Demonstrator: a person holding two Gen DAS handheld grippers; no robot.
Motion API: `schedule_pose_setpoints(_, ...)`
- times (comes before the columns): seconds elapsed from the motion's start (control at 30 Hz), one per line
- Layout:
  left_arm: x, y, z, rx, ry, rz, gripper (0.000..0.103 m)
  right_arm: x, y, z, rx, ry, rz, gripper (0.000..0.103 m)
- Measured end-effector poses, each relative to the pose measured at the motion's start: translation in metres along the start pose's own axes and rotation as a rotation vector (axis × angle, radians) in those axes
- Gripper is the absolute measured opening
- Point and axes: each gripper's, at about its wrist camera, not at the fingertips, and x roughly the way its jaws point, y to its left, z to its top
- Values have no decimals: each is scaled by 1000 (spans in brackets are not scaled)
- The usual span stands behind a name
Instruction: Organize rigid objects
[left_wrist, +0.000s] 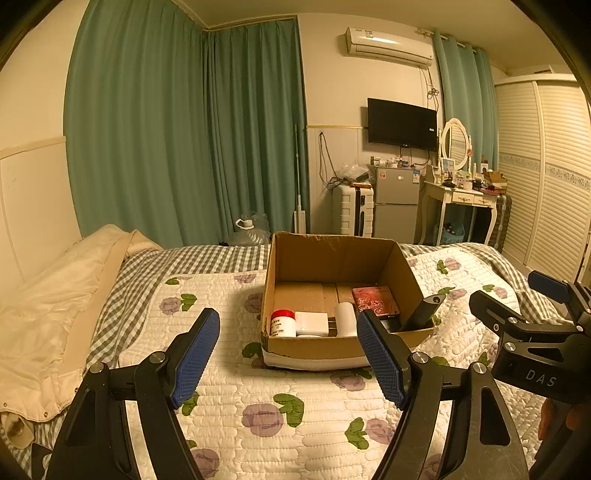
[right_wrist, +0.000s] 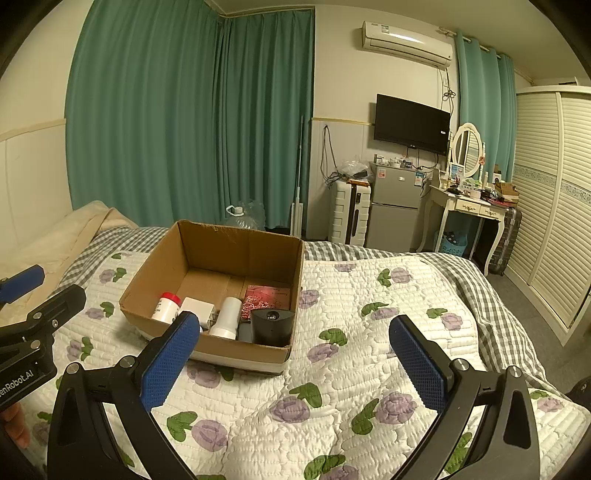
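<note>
1. A cardboard box (left_wrist: 343, 347) sits on a quilted bedspread (left_wrist: 288, 413) printed with purple flowers; its top flaps are open.
2. Along the box's near wall, from left to right in the left wrist view, stand a white bottle with a red cap (left_wrist: 283, 322), a white charger block (left_wrist: 312, 324) and a white cylinder (left_wrist: 345, 318).
3. A red patterned flat case (left_wrist: 375, 301) lies on the box floor behind the cylinder, towards the right wall.
4. A dark oblong device (left_wrist: 424, 312) leans in the near right corner of the box, its top end resting against the right wall.
5. The left gripper (left_wrist: 288, 358) hangs above the bedspread just short of the box, fingers spread apart with nothing between them; its right blue pad (left_wrist: 380, 360) overlaps the box's near wall in the view.
6. The right gripper (right_wrist: 295, 363) also hovers over the bedspread, to the right of the box's near corner, its fingers released and wide apart, grasping nothing.
7. Each gripper shows at the edge of the other's view, side by side and apart.
8. Behind the bed hang green curtains (left_wrist: 177, 140); a wall television (left_wrist: 402, 123), a small grey fridge (left_wrist: 397, 199) and a white dressing table (left_wrist: 461, 199) stand at the far wall.
</note>
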Motion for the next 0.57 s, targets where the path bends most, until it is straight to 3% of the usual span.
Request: schedule_pose_setpoints(0.57,1,0,-2,2,-3,6,79,-1,-1,-1,-2,5,2,103)
